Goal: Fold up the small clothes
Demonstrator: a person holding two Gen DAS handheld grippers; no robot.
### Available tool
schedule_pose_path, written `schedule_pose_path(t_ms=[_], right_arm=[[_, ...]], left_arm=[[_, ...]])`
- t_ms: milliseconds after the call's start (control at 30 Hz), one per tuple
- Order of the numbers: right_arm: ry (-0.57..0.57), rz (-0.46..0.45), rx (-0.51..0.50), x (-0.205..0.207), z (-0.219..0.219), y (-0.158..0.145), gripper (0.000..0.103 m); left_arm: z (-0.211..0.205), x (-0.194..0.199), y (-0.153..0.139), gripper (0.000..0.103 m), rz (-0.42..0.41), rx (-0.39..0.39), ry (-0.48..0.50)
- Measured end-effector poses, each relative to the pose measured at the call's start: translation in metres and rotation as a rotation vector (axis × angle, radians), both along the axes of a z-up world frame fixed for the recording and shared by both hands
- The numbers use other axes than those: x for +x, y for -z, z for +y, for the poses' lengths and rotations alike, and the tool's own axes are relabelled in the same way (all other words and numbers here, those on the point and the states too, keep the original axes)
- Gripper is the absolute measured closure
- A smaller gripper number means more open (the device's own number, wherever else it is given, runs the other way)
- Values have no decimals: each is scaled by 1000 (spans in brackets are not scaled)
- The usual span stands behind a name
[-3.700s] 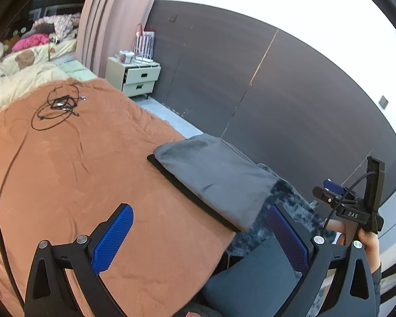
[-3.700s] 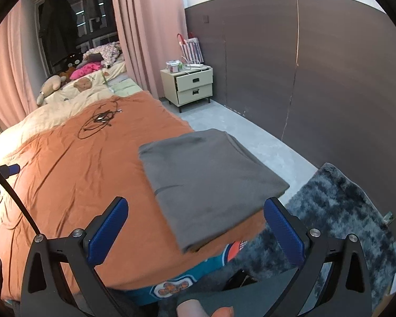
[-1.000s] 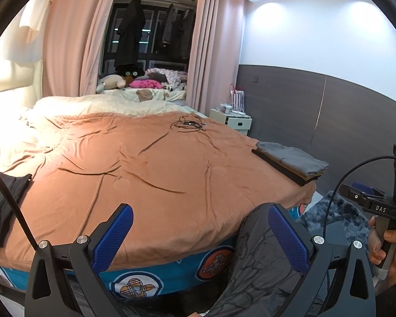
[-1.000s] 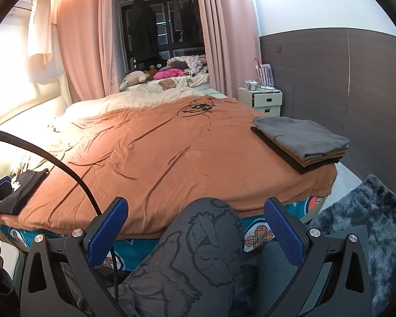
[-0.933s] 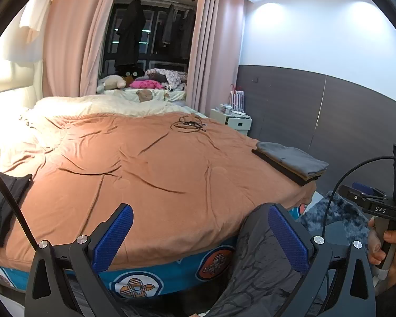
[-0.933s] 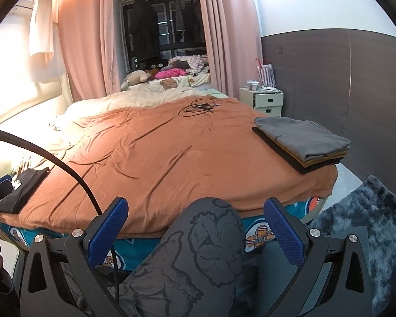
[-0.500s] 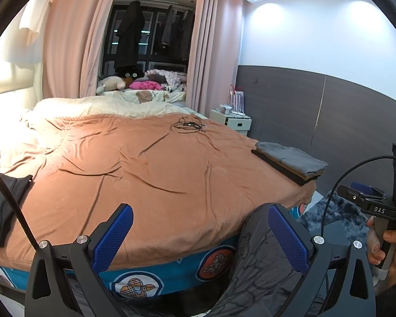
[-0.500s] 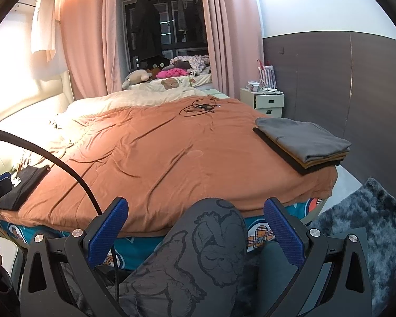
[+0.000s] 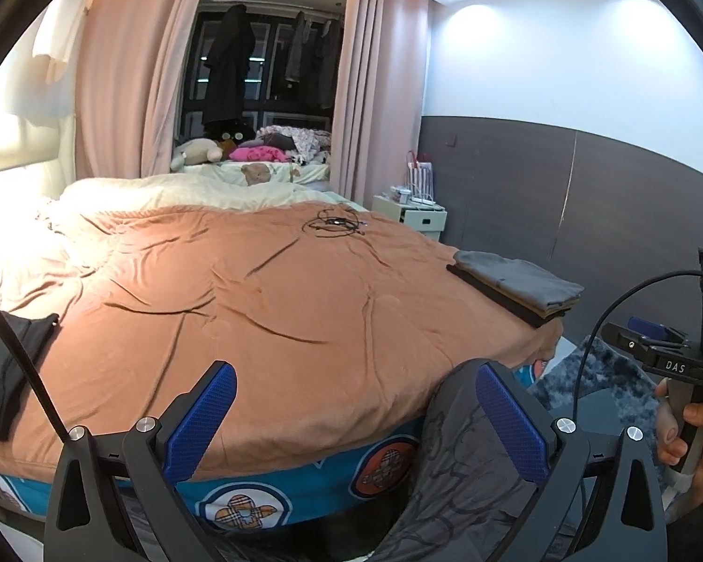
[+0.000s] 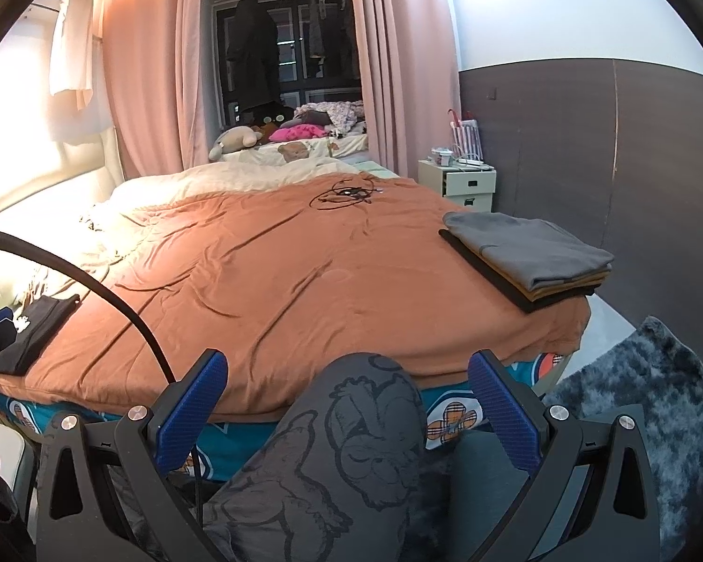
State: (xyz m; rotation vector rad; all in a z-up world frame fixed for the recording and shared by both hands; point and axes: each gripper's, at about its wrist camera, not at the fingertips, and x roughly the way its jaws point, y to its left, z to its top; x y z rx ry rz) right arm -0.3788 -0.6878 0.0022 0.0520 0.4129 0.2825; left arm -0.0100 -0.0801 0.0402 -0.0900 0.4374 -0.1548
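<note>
On bed: one folded stack (image 10: 529, 257), one black garment (image 10: 37, 328) | both tools spread: left (image 9: 351, 421), right (image 10: 347, 412)

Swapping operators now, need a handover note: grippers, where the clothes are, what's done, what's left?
Left gripper: open, holding nothing, held back from the bed's near edge.
Right gripper: open, holding nothing, above the operator's knee.
Done: a folded stack, grey piece on top, sits at the right corner of the orange blanket.
Left: a black garment lies at the blanket's left edge; looks like the next piece, though its state is hard to tell.
</note>
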Motion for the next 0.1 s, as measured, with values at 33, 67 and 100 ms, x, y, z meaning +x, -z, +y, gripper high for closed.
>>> schedule_pose_path(t_ms=[33, 67, 100], right_arm=[[1, 1, 1, 2, -3, 0, 0], [3, 2, 2, 2, -3, 1, 0], [4, 3, 4, 2, -4, 1, 0]], left_arm=[[0, 0, 0, 0, 2, -1, 4], [0, 0, -1, 0, 3, -1, 7], [-1, 0, -1, 0, 5, 0, 10]])
